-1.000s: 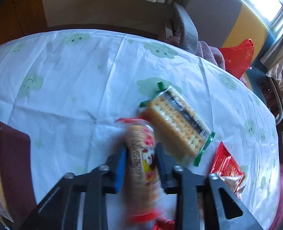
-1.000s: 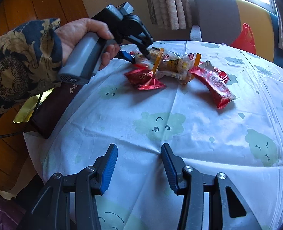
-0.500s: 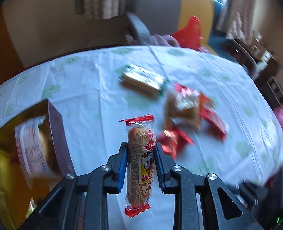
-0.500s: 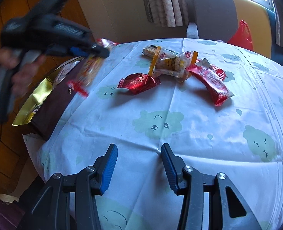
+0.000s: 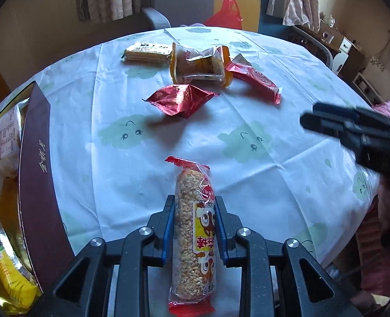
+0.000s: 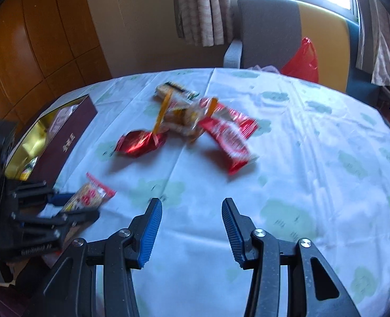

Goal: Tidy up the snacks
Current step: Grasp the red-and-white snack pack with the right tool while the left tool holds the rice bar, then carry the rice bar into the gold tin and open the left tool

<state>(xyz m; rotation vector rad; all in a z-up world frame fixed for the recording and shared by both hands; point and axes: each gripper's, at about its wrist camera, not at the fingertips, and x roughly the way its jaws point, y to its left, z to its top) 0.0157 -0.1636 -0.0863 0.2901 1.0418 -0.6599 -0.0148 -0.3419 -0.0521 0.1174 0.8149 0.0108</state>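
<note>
We carry a puffed-rice bar toward the gift box while the other claw waits empty.

From the left wrist camera, our left gripper [image 5: 194, 227] is clenched on the rice bar [image 5: 195, 233], which stands lengthwise between the blue pads above the tablecloth [image 5: 247, 185]. The dark red box [image 5: 35, 185] lies at nine o'clock, already holding packets; a red foil pouch [image 5: 180, 100], an orange pack [image 5: 199, 64], a cracker pack [image 5: 147, 51] and a red wrapper [image 5: 255, 80] wait at twelve. We judge the next move is a swing left over the box wall, then letting go. From the right wrist camera, our right gripper [image 6: 192, 231] is released, jaws wide apart and holding nothing, above the cloud-printed cloth. Behind the table at twelve stand a grey chair [image 6: 269, 29], curtains [image 6: 203, 8] and a bright window.
</note>
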